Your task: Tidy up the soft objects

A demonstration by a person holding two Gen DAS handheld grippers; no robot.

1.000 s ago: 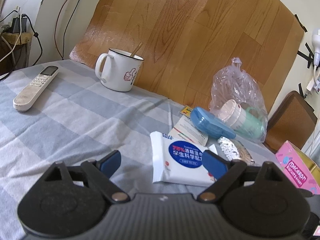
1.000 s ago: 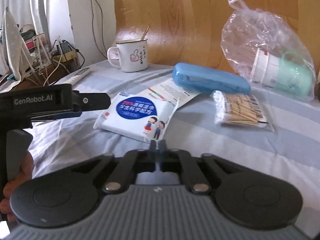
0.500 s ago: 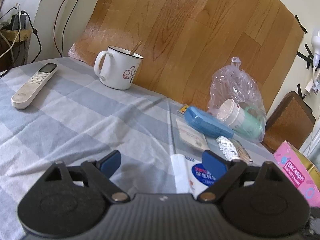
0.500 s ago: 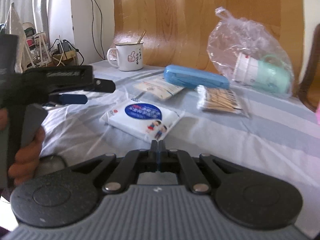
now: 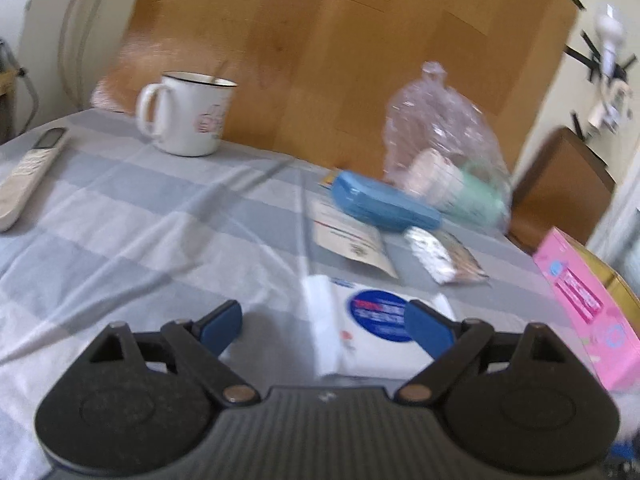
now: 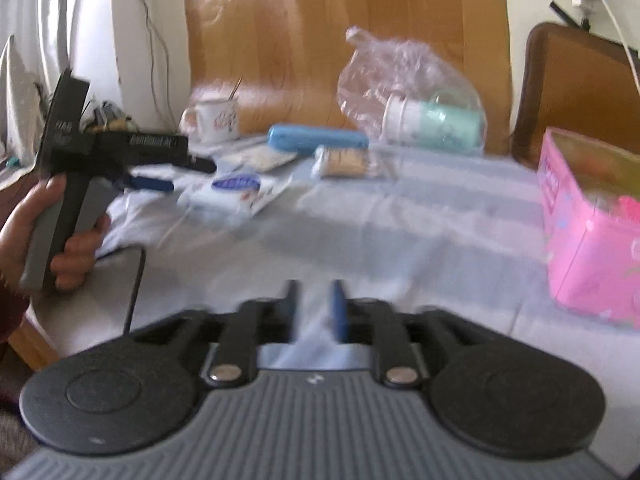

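A white pack of wet wipes (image 5: 372,328) with a blue round label lies on the striped cloth, just beyond and partly between the fingers of my left gripper (image 5: 326,322), which stands wide open around nothing. The same pack (image 6: 236,192) shows at mid left in the right wrist view, beside the left gripper (image 6: 176,174) held in a hand. My right gripper (image 6: 314,308) hovers over bare cloth near the table's front; its jaws are opening with nothing between them. A bag of cotton swabs (image 5: 444,254) and a flat paper sachet (image 5: 352,242) lie behind the pack.
A blue case (image 5: 384,202), a clear plastic bag with cups (image 5: 444,152), a white mug (image 5: 188,114) and a remote (image 5: 28,172) sit further back. A pink box (image 6: 592,224) stands at the right edge. A wooden board (image 5: 340,52) leans behind the table.
My right gripper has drawn back from the wipes pack toward the table's front and right, and its jaws have parted from shut. The pack slid nearer to my left gripper.
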